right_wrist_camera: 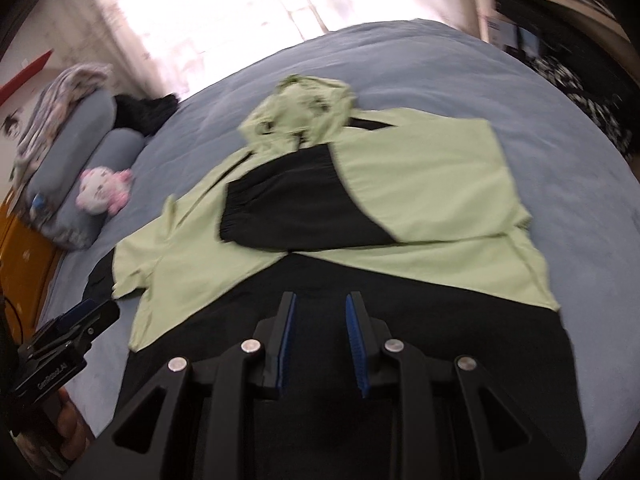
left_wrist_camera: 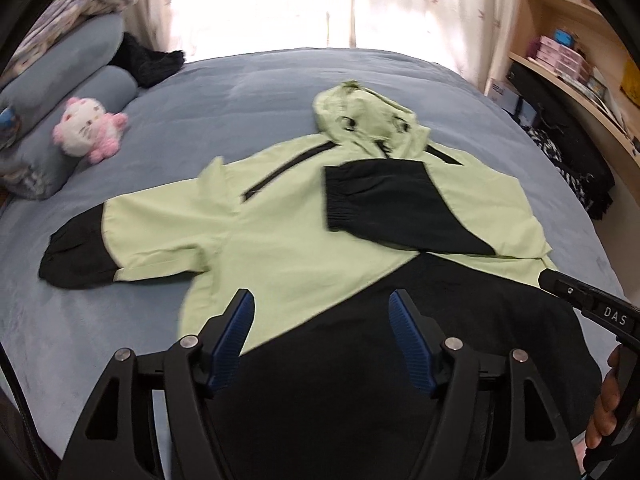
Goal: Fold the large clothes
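A light green and black hooded jacket (left_wrist_camera: pixel 280 232) lies spread flat on the blue bed (left_wrist_camera: pixel 248 92), its hood (left_wrist_camera: pixel 360 116) pointing away from me. One black-cuffed sleeve (left_wrist_camera: pixel 384 204) is folded across the chest. The other sleeve (left_wrist_camera: pixel 80 256) stretches out flat to the left. My left gripper (left_wrist_camera: pixel 321 296) hovers open above the black hem, nothing between its blue pads. In the right wrist view the jacket (right_wrist_camera: pixel 420 184) shows the same folded sleeve (right_wrist_camera: pixel 288 208). My right gripper (right_wrist_camera: pixel 321 298) stands above the hem with a narrow empty gap, open.
Grey pillows (left_wrist_camera: pixel 72 68) and a pink-and-white plush toy (left_wrist_camera: pixel 90 128) sit at the bed's left. A black fuzzy item (left_wrist_camera: pixel 148 62) lies beside them. Wooden shelves (left_wrist_camera: pixel 568 52) and dark bags (left_wrist_camera: pixel 576 172) line the right side. Bright curtains (left_wrist_camera: pixel 280 0) hang behind.
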{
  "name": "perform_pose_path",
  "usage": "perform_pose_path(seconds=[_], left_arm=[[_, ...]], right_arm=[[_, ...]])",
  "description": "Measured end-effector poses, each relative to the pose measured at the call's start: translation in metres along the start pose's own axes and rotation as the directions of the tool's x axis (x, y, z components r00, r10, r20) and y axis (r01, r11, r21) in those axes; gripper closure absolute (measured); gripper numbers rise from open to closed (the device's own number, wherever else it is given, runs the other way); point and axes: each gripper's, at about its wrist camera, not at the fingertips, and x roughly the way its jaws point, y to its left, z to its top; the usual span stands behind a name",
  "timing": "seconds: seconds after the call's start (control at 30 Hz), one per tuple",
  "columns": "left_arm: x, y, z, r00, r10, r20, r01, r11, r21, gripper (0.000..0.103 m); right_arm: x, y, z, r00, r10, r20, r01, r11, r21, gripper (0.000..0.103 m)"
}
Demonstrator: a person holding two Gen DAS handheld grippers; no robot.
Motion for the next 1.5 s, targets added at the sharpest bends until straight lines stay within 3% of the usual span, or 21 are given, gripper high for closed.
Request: perform_pose_path(seconds=[0.33,0.57,0.77,0.83,0.97,1.1,1.37,1.4,1.47,1.5], left_arm=[[0.000,0.123,-0.007,0.996,0.090,-0.013,-0.091,0.986,-0.140,0.031],[0.022,0.218,-0.021,0.996,0.077,-0.045,-0.086,0.958,-0.274,0.031],[0.046,0.300,-0.036,1.000,-0.012,-0.013,0.005,0.908,-0.419,0.031],[0.057,0.329,-0.041,0.999,-0.037,0.002,0.033,0.879,-0.476,0.032],[0.086,0.386,-0.053,0.995,-0.095,0.018,0.086,0.790,-0.607,0.032],[0.111,0.422,-0.060,0.987,-0.158,0.037,0.141,0.722,-0.678,0.032],[0.141,0.445,-0.046,0.980,-0.182,0.083,0.190,0.719,-0.669,0.032],[0.145,0.448,-0.043,0.981,-0.173,0.087,0.186,0.714,-0.675,0.036],[0.146,0.453,-0.039,0.987,-0.138,0.080,0.155,0.716,-0.680,0.053],[0.148,0.455,-0.037,0.991,-0.119,0.067,0.133,0.723,-0.678,0.073]], right_arm=[[0.028,0.119,0.009,1.000,0.027,0.013,-0.023,0.976,-0.218,0.077],[0.070,0.194,0.007,0.999,0.033,0.021,-0.025,0.948,-0.316,0.076],[0.109,0.249,0.000,0.999,0.030,0.029,-0.016,0.920,-0.392,0.077],[0.121,0.261,-0.001,0.999,0.029,0.018,-0.019,0.912,-0.410,0.077],[0.150,0.283,-0.004,1.000,0.027,-0.014,-0.030,0.900,-0.435,0.077],[0.174,0.299,-0.004,1.000,0.019,-0.023,-0.027,0.892,-0.452,0.077],[0.204,0.316,0.006,0.999,0.023,-0.028,-0.033,0.900,-0.435,0.077],[0.205,0.317,0.006,0.999,0.026,-0.029,-0.036,0.900,-0.435,0.077],[0.206,0.317,0.004,0.999,0.032,-0.032,-0.043,0.898,-0.438,0.077],[0.206,0.317,0.003,0.999,0.034,-0.034,-0.046,0.897,-0.439,0.077]])
